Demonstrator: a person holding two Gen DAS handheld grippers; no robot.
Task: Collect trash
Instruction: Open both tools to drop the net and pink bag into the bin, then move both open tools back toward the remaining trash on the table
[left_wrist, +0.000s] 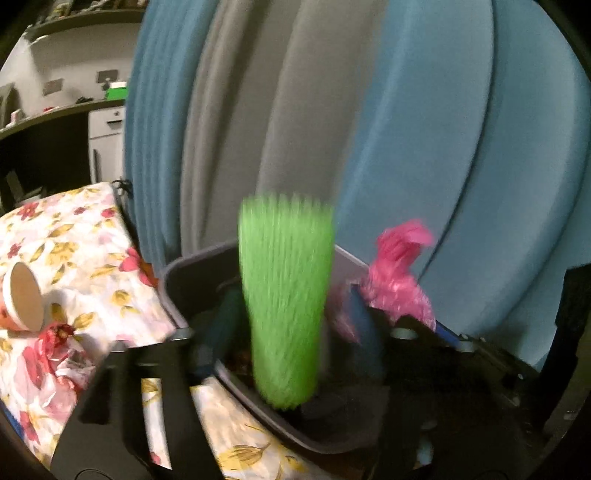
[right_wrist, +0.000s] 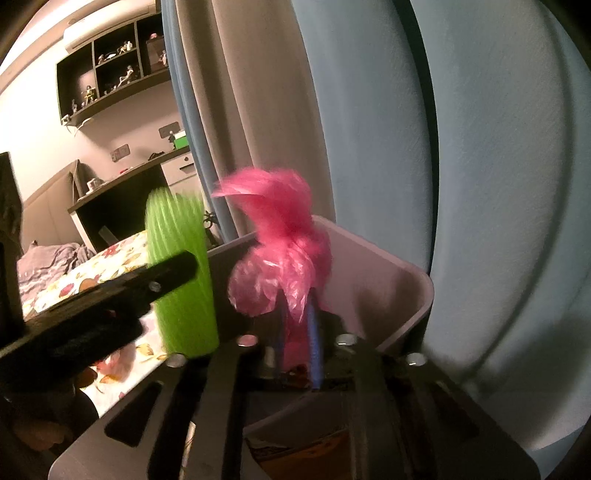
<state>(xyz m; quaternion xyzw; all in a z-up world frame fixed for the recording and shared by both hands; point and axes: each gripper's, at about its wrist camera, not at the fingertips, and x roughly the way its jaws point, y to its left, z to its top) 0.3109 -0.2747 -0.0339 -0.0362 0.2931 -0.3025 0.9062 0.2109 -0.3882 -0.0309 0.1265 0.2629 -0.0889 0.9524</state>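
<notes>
Left wrist view first: the green ribbed piece (left_wrist: 286, 299) sits dead centre, blurred, upright over the grey bin (left_wrist: 173, 291) at lower centre. My left gripper (left_wrist: 291, 354) has its jaws spread wide, one dark finger at lower left, the other on the right, and neither is touching the green piece, so I judge it is dropping free into the bin. To its right, the pink plastic bag (left_wrist: 399, 280) bunches at the bin's far rim.

Right wrist view now: that pink bag is crinkled and glossy, with a flared top and a knotted waist, just above centre. My right gripper (right_wrist: 295, 347) has its blue-edged jaws slightly apart, the bag's tail between them; whether the pads pinch it I cannot tell.

Two pieces going in, then. What's left, by my reckoning: a paper cup (left_wrist: 22, 299) lying on its side and a crumpled wrapper (left_wrist: 59, 343), both at far left on the floral cloth (left_wrist: 85, 236).
</notes>
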